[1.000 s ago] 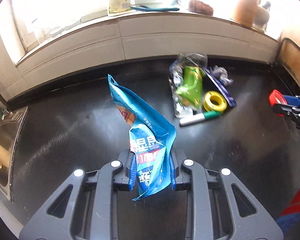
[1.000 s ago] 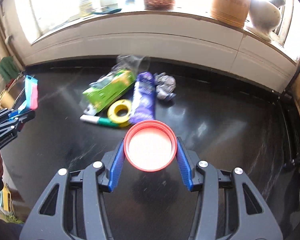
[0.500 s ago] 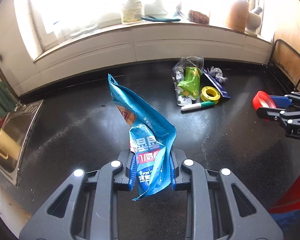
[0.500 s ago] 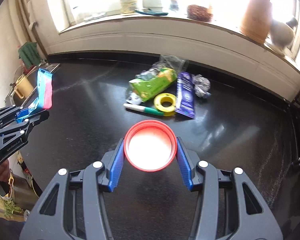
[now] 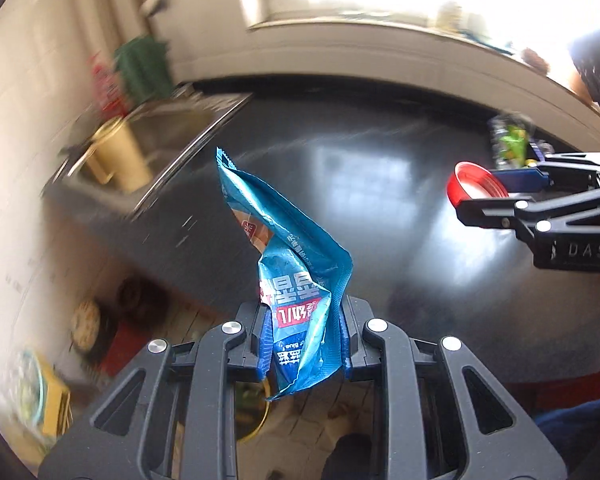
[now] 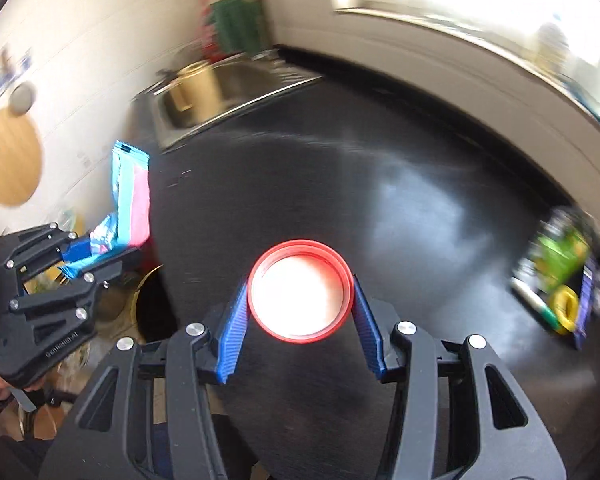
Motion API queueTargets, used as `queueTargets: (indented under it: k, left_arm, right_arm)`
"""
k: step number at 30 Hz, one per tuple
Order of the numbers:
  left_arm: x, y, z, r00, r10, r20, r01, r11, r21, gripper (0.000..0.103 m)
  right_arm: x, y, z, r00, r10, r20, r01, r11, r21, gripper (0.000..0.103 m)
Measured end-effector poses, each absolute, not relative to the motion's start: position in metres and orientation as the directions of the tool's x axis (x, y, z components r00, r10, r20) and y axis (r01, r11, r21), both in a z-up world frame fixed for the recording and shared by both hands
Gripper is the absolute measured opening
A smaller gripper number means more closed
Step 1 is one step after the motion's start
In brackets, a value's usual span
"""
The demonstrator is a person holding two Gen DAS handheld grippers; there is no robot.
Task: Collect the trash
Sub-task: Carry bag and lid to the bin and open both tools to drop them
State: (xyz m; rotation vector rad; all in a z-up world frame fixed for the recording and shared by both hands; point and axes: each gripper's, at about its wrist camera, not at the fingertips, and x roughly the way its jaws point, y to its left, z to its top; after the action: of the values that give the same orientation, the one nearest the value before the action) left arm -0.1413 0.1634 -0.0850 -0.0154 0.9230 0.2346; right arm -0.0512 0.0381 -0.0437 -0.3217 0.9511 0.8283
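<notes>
Both views have swung left off the trash pile (image 6: 560, 280) toward the sink (image 5: 156, 140) end. Left gripper (image 5: 302, 340) clamps the blue wrapper (image 5: 288, 264), right gripper (image 6: 300, 322) clamps the red lid (image 6: 300, 292); likely heading to a bin off the counter (image 6: 400, 200).

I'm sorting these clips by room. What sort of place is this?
Most likely a home kitchen: a steel sink set into a dark countertop, a mug in the sink, and a cluttered window sill behind.
</notes>
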Motion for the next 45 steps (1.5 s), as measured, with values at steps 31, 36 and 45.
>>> queueTargets:
  k: [31,36,45]
  left_arm:
    - [-0.260,0.360,-0.263,0.362,0.123,-0.924,-0.531,0.842,-0.096,0.025]
    - [-0.258,0.369,-0.276,0.359,0.096,-0.928,-0.540,0.833,-0.123,0.032]
    - [-0.261,0.375,-0.283,0.374,0.086,-0.923,-0.555,0.818,-0.149,0.071]
  right_arm:
    - [-0.142,0.332,-0.209,-0.088,0.287,-0.954,-0.929,0.322,0.182,0.049]
    - [-0.140,0.343,-0.215,-0.095,0.272,-0.958,-0.929,0.322,0.184,0.050]
    - [-0.141,0.346,-0.210,-0.078,0.269,-0.960,-0.939,0.305,0.161,0.075]
